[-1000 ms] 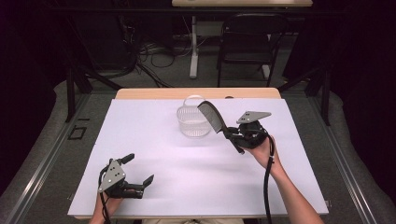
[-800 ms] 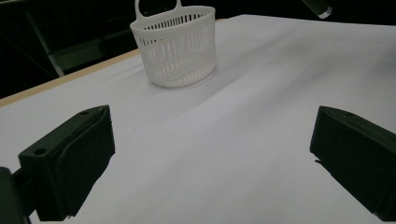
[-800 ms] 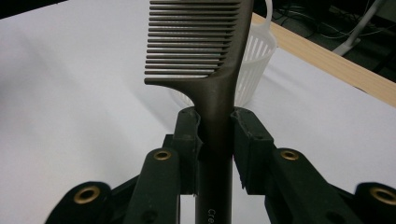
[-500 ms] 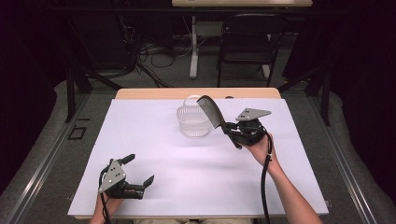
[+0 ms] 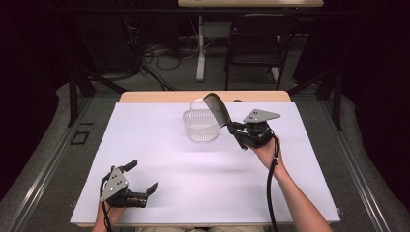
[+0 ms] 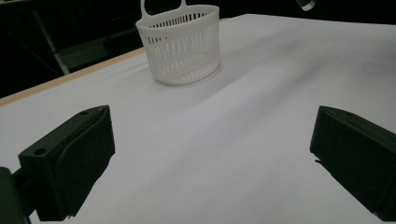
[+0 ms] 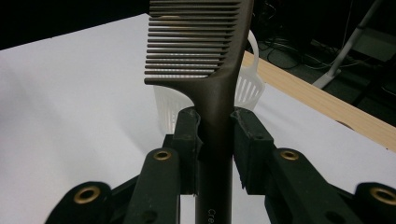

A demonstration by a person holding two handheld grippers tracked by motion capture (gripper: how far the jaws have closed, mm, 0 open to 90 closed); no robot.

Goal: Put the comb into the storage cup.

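White sheeting covers one desk (image 5: 159,145), whose bare wooden edge runs along the far side, with dark floor, cables and one black chair (image 5: 258,43) beyond it. One white slotted basket (image 5: 201,124) with a loop handle stands upright on the desk near that far edge, and everything else is placed against it. One dark comb (image 5: 217,109) hangs in the air just to the right of the basket, its toothed end raised over the basket's right rim and tilted toward it; whether it touches the rim cannot be told. The right gripper (image 5: 240,136) sits to the right of the basket, raised off the desk, and its jaws are clamped on the comb's handle. In the right gripper view the comb (image 7: 205,70) stands up between the two black pads, which press on the handle from both sides, with the teeth pointing left and the basket (image 7: 243,88) behind it. The left gripper (image 5: 143,182) rests well apart from the basket, near the front left part of the desk, with its jaws spread wide and nothing between them. In the left gripper view the basket (image 6: 180,44) stands far ahead between the two separated jaws, on bare white desk (image 6: 224,154). Two grippers, one comb and one basket make up the count.
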